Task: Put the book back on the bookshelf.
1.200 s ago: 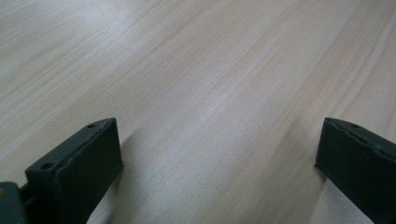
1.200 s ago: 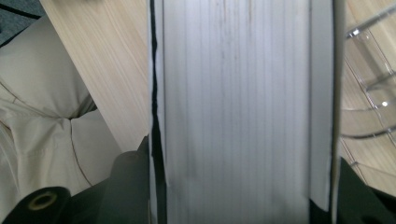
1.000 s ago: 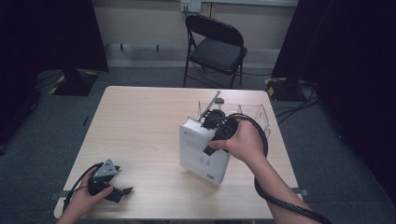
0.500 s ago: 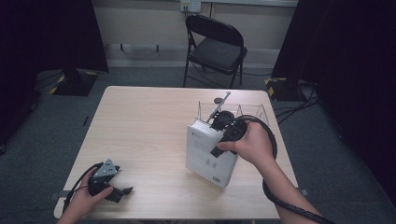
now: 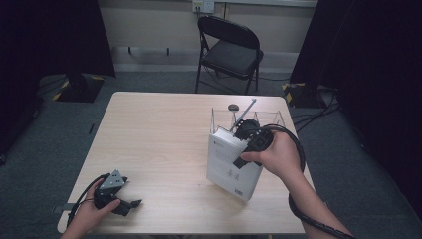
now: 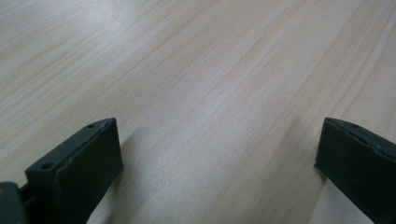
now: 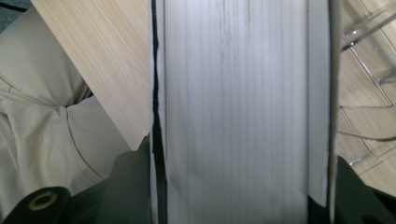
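Right tongs gripping thick white book, wooden table

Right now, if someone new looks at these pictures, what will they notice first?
First, the thick white book, tilted on the right side of the wooden table, clamped by the right gripper. Behind it stands a clear plastic rack. At the near left corner, the left gripper rests open on bare wood.
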A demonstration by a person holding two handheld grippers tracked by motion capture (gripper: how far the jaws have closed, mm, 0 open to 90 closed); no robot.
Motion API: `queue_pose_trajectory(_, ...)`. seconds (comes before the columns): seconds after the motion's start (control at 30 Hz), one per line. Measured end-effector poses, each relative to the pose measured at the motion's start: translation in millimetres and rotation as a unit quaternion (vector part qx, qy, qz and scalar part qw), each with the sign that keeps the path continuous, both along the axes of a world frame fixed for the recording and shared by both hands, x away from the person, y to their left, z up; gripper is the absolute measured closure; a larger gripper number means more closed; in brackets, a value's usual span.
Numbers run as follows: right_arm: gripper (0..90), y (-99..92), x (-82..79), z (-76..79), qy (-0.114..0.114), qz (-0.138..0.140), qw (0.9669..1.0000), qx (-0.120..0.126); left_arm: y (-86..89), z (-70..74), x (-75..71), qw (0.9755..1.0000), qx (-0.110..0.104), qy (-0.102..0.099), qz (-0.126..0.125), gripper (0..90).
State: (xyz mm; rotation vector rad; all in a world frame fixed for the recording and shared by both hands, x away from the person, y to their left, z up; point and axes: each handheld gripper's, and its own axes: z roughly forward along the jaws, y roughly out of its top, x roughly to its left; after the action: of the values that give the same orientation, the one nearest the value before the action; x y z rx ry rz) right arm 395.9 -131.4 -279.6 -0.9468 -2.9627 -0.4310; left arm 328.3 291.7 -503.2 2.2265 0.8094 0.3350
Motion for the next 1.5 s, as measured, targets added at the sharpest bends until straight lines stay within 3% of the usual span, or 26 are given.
queue_pose_trajectory(1.5,52.0,-60.9,-16.9,5.1,-0.010,-0.057,0.9983,0.000,0.1,0.1,0.1,1.0000,0.001,0.000,-0.001,0.0)
